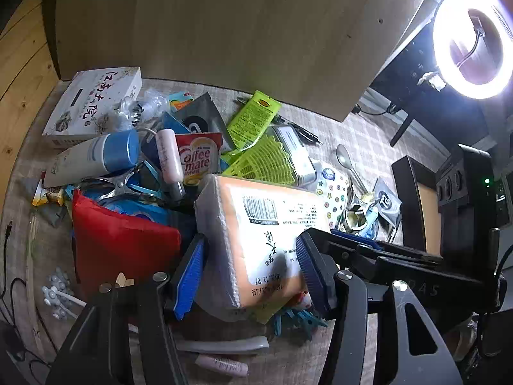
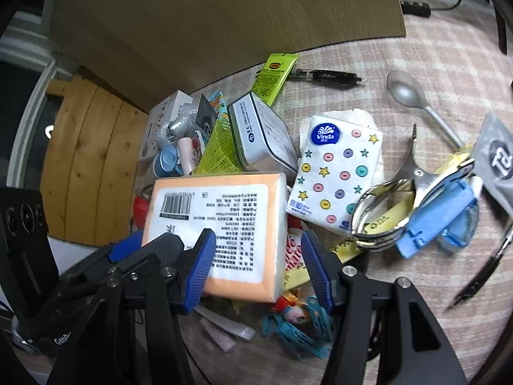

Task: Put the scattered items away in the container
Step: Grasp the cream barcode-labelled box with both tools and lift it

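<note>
While I hold above the clutter:
Left gripper [image 1: 250, 272]: I clamp the orange tissue pack [image 1: 256, 224], lifted over the pile.
Right gripper [image 2: 256, 269]: fingers spread, holding nothing.
Nearby: Vinda tissue packet [image 2: 336, 173], spoon [image 2: 413, 99].

Desk [image 1: 362, 134] w/ pale checked cloth, beige-pink grid pattern. Large tan wood-grain panel [image 1: 243, 25] stands at the back edge, fills most of the upper view. Knotty pine boards [image 1: 22, 73] at far left. Ring light [image 1: 471, 45] top right, lit & very bright, glare on nearby surfaces. Dark furniture [image 1: 426, 89] beneath it. Black cables [image 1: 9, 276] trail at lower left.
</note>
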{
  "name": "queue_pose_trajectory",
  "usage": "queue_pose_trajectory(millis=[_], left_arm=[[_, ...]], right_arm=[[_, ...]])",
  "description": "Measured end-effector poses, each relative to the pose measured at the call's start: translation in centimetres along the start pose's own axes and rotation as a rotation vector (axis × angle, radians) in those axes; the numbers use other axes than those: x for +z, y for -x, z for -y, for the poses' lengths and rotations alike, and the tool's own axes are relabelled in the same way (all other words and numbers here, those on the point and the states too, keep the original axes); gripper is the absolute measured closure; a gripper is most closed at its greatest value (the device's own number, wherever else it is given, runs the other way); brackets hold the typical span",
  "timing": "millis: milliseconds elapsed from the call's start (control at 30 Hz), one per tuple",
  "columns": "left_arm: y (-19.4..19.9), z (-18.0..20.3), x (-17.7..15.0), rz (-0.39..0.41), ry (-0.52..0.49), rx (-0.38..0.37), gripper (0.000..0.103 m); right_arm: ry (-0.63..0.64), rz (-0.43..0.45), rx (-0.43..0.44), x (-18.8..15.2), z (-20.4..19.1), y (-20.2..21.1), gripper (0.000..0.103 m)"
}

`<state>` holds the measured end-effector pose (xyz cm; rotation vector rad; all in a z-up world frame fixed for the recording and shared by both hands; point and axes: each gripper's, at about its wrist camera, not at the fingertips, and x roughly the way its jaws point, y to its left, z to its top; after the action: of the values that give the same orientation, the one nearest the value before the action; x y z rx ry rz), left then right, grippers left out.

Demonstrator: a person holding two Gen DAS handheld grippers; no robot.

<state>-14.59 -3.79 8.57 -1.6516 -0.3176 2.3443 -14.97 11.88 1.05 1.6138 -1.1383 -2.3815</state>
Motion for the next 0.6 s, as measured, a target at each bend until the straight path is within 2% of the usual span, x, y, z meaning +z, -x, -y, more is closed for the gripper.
queue_pose_trajectory(millis=[100, 300, 467, 600], left_arm=[[0.0, -0.2, -0.1, 0.000, 0.005, -0.015, 0.050], [1.4, 0.0, -0.6, 0.033, 0.010, -0.028, 0.050], [4.2, 1.9, -0.9, 0.097, -0.019, -0.038, 0.050], [5.9, 5.2, -1.1, 0.138, -0.073, -0.068, 0.050]], right_arm=[[-0.036, -0.023, 0.055, 0.0, 0.2, -0.5, 0.051], [-0.064, -0.014, 0.074, -0.6, -0.4, 0.3, 0.051], [-0.016, 0.037, 0.094, -1.1, -1.4, 3.6, 0.051], [0.008, 0.095, 0.091, -1.8, -1.0, 7.6, 0.051]])
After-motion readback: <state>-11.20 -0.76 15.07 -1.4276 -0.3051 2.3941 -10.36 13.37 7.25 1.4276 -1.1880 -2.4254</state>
